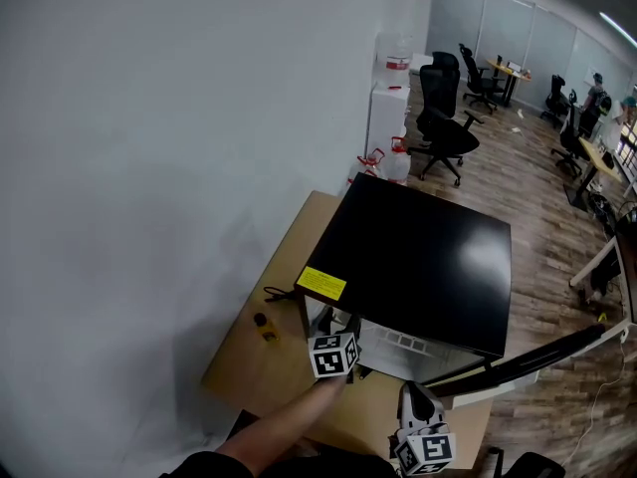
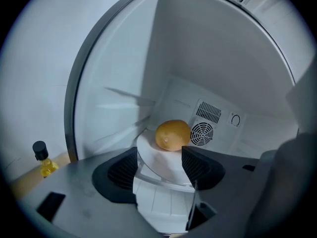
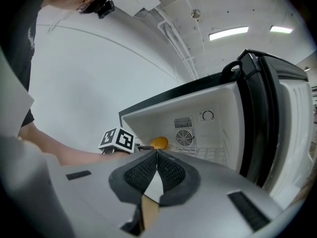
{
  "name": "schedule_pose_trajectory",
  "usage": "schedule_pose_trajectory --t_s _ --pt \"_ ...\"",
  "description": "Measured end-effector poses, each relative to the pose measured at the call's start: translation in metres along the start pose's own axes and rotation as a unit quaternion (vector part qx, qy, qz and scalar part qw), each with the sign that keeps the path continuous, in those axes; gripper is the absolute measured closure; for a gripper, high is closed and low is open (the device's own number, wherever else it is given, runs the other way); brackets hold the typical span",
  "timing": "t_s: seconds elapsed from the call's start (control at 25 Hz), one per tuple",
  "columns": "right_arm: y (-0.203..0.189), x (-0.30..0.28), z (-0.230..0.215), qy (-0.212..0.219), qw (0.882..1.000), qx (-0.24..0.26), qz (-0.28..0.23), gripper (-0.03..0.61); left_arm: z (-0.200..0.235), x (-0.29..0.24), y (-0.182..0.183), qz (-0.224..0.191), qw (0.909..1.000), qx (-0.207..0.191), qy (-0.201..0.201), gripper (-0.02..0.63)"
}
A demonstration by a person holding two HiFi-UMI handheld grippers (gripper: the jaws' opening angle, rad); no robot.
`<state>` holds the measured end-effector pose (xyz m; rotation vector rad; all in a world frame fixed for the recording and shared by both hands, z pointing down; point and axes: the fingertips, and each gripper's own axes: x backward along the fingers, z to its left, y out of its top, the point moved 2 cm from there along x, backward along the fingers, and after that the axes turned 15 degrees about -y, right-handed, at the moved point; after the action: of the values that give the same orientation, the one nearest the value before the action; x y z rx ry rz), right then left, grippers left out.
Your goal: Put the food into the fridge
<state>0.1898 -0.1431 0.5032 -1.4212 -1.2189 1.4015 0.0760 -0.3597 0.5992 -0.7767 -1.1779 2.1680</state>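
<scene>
A round yellow-orange fruit (image 2: 173, 135) rests on a white plate (image 2: 161, 166) inside the open fridge (image 1: 418, 257), in front of the back-wall fan grille. My left gripper (image 2: 159, 153) reaches into the fridge, jaws open, just short of the fruit and not touching it. In the head view only its marker cube (image 1: 333, 355) shows at the fridge mouth. My right gripper (image 3: 157, 153) is shut and empty, held outside, in front of the opening (image 1: 412, 394). From there I see the fruit (image 3: 159, 143) and the left gripper's cube (image 3: 118, 139).
The fridge door (image 1: 528, 361) swings out to the right. A small bottle of yellow liquid (image 1: 264, 327) stands on the wooden table (image 1: 254, 376) left of the fridge. A wire shelf (image 3: 213, 155) lies inside. Water jugs (image 1: 395, 157) and office chairs (image 1: 443, 118) stand behind.
</scene>
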Motion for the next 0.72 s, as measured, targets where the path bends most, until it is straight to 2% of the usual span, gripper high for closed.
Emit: schedule_pose_trajectory --t_s 0.16,0.36,0.6,0.72 --pt "0.0 0.007 -0.001 -0.007 1.0 0.001 -0.003 0.518 -0.01 0.008 -0.002 -0.006 0.9995 -0.027 -0.017 0.334" --pt "0.001 0.02 0.009 -0.014 1.0 0.001 -0.01 0.518 -0.017 0.039 -0.003 -0.017 0.9983 -0.05 -0.025 0.33" --pt "-0.004 0.057 0.023 -0.024 0.999 0.004 -0.023 0.518 -0.047 0.106 -0.002 -0.028 0.9935 -0.088 -0.067 0.33" --pt "-0.008 0.083 0.036 -0.027 0.999 0.002 -0.028 0.518 -0.07 0.15 -0.005 -0.027 0.9914 -0.075 -0.103 0.33"
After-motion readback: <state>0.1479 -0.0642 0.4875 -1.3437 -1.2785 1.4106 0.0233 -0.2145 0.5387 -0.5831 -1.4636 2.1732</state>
